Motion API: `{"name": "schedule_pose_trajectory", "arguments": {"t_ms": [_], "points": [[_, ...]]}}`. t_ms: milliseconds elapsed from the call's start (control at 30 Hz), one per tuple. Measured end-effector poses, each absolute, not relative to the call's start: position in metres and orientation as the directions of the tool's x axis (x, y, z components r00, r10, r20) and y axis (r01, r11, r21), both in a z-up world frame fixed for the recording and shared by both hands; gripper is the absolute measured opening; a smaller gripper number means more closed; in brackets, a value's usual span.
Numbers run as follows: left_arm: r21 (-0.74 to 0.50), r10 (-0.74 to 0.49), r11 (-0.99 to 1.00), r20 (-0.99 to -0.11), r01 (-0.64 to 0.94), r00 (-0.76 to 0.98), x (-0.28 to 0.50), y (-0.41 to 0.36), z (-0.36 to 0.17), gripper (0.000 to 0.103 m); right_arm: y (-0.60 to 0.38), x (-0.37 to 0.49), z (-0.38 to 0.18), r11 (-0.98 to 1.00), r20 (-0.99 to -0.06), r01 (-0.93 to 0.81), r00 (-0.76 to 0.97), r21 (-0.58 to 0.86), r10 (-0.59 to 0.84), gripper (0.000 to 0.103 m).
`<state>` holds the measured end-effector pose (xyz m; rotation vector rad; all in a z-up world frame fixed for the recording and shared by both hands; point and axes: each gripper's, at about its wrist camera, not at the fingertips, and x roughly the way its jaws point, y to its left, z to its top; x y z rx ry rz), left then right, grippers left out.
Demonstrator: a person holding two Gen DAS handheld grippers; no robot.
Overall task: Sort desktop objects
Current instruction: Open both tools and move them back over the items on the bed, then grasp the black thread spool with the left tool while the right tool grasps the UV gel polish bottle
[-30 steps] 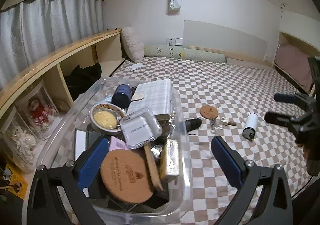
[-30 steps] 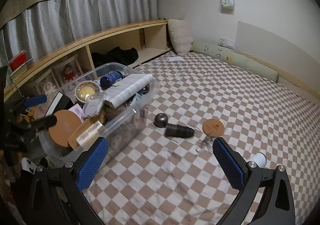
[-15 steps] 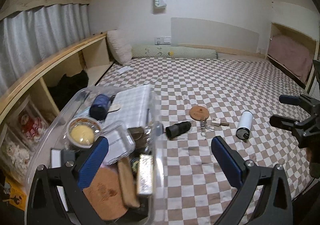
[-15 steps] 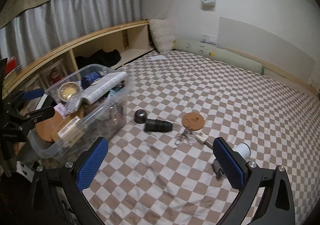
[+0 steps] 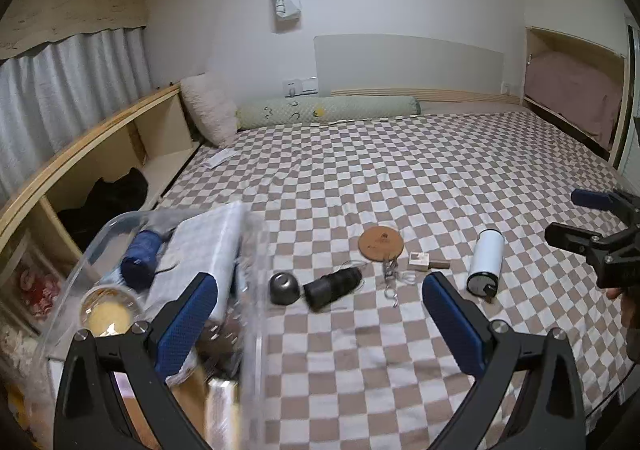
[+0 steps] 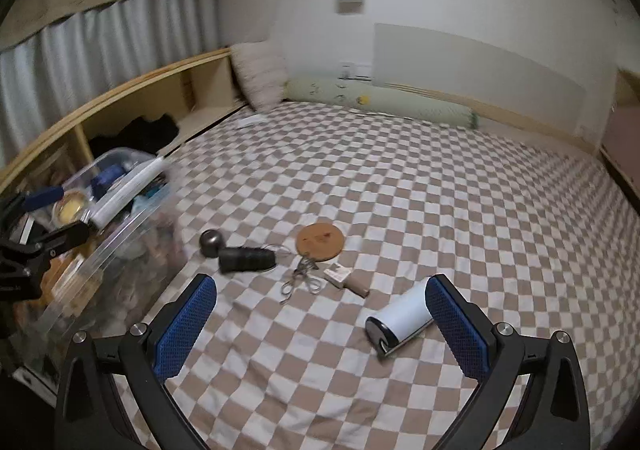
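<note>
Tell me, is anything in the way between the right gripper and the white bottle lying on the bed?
Nothing visible is. The right gripper is open and empty, and the white bottle lies on the checkered bedspread beside its right finger. Only bare bedspread shows between them.
</note>
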<state>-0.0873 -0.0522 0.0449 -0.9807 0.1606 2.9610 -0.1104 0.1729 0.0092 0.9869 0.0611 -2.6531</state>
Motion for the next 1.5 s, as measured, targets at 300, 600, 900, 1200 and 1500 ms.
{"name": "schedule_pose_trajectory", "arguments": {"t_ms": [300, 600, 900, 1200, 1500], "points": [[0.107, -0.017, -0.992, -0.623, -0.063, -0.782, -0.139, -0.026, 0.017, 0.103, 0.190, -0.145, -0.025, -0.958, -0.722, 0.283, -0.653, 0.049, -0.229, 0.103], [0.152, -0.066, -0.987, -0.709, -0.060, -0.703, -0.201, -0.012, -0.036, 0.103, 0.205, -0.194, -0.052, -0.969, -0.763, 0.245, -0.623, 0.020, -0.173, 0.103], [0.319, -0.204, -0.942, -0.786, -0.101, -0.584, -0.253, 0.001, -0.098, 0.101, 0.191, -0.245, -0.093, -0.972, -0.788, 0.234, -0.596, 0.014, -0.154, 0.103], [0.534, -0.304, -0.805, -0.747, -0.260, -0.592, -0.277, 0.022, -0.143, 0.098, 0.189, -0.274, -0.126, -0.977, -0.818, 0.205, -0.549, 0.064, -0.169, 0.103], [0.484, -0.305, -0.756, -0.856, -0.440, -0.417, -0.316, 0.018, -0.192, 0.083, 0.195, -0.288, -0.146, -0.975, -0.835, 0.191, -0.515, 0.109, -0.195, 0.103]]}}
